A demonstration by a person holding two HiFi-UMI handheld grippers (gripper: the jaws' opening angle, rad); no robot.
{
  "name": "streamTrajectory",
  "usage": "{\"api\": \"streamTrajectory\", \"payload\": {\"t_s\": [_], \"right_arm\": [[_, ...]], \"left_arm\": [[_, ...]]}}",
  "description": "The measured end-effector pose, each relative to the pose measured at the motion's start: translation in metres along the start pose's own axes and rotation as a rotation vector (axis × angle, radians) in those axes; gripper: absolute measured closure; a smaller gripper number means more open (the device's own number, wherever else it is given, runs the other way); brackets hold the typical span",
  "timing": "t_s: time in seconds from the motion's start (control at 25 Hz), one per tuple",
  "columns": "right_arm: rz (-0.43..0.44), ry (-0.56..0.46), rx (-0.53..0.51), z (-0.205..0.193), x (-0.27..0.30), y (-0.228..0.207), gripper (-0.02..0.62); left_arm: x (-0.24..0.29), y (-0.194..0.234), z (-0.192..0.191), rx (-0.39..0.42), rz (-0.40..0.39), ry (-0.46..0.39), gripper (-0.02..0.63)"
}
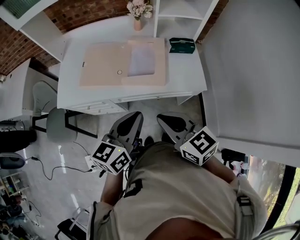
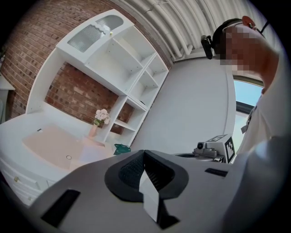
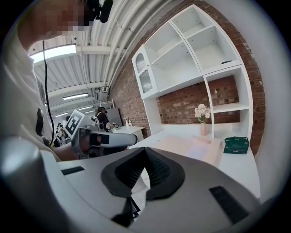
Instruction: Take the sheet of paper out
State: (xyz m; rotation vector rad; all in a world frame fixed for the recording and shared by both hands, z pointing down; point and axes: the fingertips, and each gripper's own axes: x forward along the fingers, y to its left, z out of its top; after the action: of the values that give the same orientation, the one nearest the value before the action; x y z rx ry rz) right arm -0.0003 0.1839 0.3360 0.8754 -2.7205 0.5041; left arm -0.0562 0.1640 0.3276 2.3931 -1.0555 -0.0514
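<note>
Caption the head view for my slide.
The left gripper and right gripper, both shut, short of a white desk; open beige folder holds pale paper sheet.

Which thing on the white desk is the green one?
The small box near the far right corner of the desk is the green one. The big flat folder is beige, and the vase of flowers is pink.

Right gripper (image 3: 145, 150) (jaws together) before desk (image 3: 238, 166)

Office-type room: brick wall (image 1: 79, 14), white shelves (image 3: 195, 50), white tabletop (image 1: 187, 70), chair (image 1: 58, 124), floor cables (image 1: 44, 171).
</note>
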Motion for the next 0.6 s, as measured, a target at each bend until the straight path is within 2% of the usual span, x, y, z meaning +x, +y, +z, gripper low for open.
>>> {"api": "streamTrajectory", "payload": {"t_s": [0.2, 0.36, 0.6], "right_arm": [[-0.008, -0.033, 0.036, 0.014, -0.005, -0.040, 0.577], [-0.025, -0.071, 0.074, 0.029, -0.015, -0.079, 0.577], [-0.024, -0.077, 0.097, 0.034, -0.022, -0.118, 0.577]], "left_arm": [[0.037, 0.003, 0.018, 0.024, 0.023, 0.021, 0.589], [0.067, 0.002, 0.038, 0.075, 0.043, 0.041, 0.589], [0.097, 0.015, 0.047, 0.111, 0.109, 0.066, 0.589]]}}
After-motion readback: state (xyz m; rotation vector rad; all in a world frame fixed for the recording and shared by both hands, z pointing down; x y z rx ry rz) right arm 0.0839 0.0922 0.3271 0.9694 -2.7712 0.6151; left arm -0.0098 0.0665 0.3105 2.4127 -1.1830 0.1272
